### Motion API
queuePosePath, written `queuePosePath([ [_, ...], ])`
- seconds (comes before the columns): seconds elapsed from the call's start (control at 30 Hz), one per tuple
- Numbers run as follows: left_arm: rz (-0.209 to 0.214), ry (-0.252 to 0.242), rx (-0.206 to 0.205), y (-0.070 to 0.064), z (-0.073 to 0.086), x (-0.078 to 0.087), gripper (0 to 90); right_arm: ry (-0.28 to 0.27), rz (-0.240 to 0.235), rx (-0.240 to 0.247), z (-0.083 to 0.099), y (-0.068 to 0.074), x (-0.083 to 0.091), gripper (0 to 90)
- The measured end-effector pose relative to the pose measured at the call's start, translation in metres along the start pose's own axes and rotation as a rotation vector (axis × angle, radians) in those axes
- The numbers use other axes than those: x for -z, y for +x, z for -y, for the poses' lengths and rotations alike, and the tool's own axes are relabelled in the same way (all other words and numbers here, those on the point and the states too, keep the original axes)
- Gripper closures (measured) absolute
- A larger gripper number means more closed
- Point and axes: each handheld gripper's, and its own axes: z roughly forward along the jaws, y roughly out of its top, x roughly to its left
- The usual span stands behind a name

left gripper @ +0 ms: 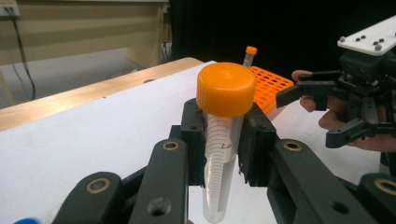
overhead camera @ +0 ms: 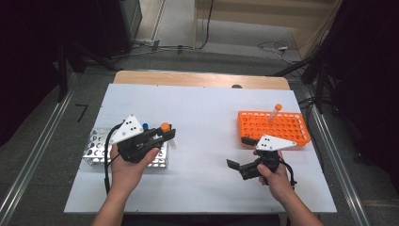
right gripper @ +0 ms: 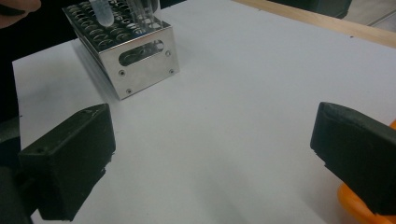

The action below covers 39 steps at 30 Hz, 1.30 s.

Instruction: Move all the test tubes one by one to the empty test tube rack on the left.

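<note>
My left gripper [overhead camera: 165, 134] is shut on a clear, graduated tube with an orange cap [overhead camera: 165, 127], held just right of the metal rack [overhead camera: 96, 151]. In the left gripper view the tube [left gripper: 225, 88] stands upright between the jaws of my left gripper [left gripper: 223, 140], its tip above the white table. My right gripper [overhead camera: 240, 153] is open with nothing between its jaws, in front of the orange rack [overhead camera: 275, 127]. A second orange-capped tube [overhead camera: 277, 108] stands tilted in that rack. In the right gripper view my right gripper [right gripper: 210, 154] faces the metal rack [right gripper: 135, 51], which holds clear tubes [right gripper: 102, 11].
A blue-capped tube [overhead camera: 145, 125] stands in the metal rack behind my left gripper. The white board [overhead camera: 207, 108] lies on a wooden table [overhead camera: 197, 78], with bare board between the two racks. Floor cables [overhead camera: 273, 46] lie beyond the table.
</note>
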Motion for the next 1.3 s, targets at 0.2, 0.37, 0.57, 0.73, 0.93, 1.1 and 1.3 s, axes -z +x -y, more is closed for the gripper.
queuePosePath([
  [0.2, -0.035, -0.014, 0.013, 0.01, 0.0, 0.011, 74.9, -0.003, 0.025, -0.017, 0.003, -0.008, 0.001, 0.0],
  [0.37, -0.06, -0.03, 0.025, 0.018, -0.001, 0.021, 74.9, 0.001, 0.007, -0.052, 0.005, -0.015, 0.002, 0.0],
  [0.57, -0.101, -0.057, 0.043, 0.03, -0.003, 0.036, 74.9, -0.003, 0.009, -0.054, 0.006, -0.018, 0.003, 0.0],
  [0.73, -0.143, -0.069, 0.056, 0.042, -0.002, 0.048, 74.9, 0.001, 0.014, -0.058, 0.007, -0.019, 0.003, 0.0],
  [0.93, -0.202, -0.068, 0.064, 0.055, 0.002, 0.058, 74.9, 0.001, 0.017, -0.06, 0.008, -0.02, 0.003, 0.0],
  [1.1, -0.245, -0.061, 0.072, 0.064, 0.007, 0.06, 74.9, 0.001, 0.022, -0.058, 0.008, -0.021, 0.004, 0.0],
  [1.3, -0.301, -0.054, 0.088, 0.076, 0.016, 0.058, 74.9, 0.001, 0.025, -0.063, 0.009, -0.023, 0.003, 0.0],
])
